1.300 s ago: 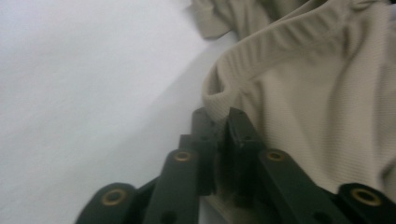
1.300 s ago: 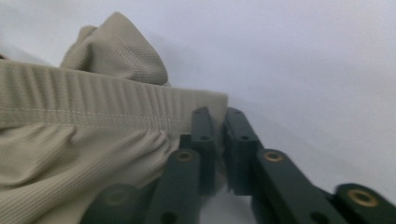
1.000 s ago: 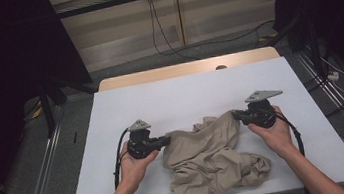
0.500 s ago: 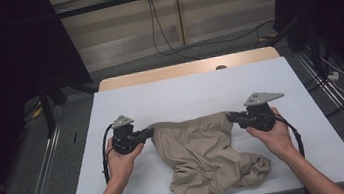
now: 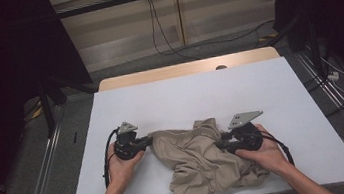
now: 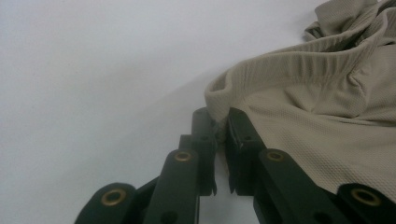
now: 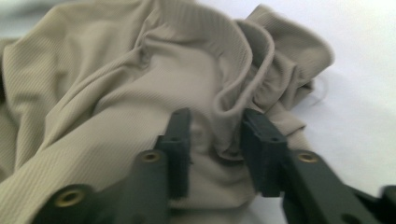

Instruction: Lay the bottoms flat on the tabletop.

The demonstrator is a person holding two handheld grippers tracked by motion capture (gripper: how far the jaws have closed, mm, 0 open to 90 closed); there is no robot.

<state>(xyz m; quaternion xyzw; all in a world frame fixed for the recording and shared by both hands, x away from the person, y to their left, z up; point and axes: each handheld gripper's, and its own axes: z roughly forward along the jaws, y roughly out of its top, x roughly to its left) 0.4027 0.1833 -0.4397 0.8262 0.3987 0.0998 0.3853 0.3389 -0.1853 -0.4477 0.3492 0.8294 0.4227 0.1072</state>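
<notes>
A crumpled beige garment (image 5: 203,158) lies on the white table (image 5: 185,95), its lower part hanging over the near edge. My left gripper (image 5: 149,141) points right at the garment's left end. In the left gripper view, my left gripper (image 6: 218,119) is shut on the ribbed hem of the garment (image 6: 317,107). My right gripper (image 5: 219,145) lies on the cloth's right side, pointing left. Its jaws have just been opening. In the right gripper view, my right gripper (image 7: 215,122) stands apart around a raised fold of the garment (image 7: 116,93), with neither pad pressing on it.
A bare wooden strip (image 5: 186,69) runs along the table's far edge. Black cables (image 5: 167,37) trail across the floor behind, and metal rails (image 5: 45,184) flank the table. Bare white surface stretches beyond the garment.
My left gripper pulled the hem out to the left. My right gripper moved nearer the person and leftward, its jaws parted, and the cloth on that side went slack and bunched.
</notes>
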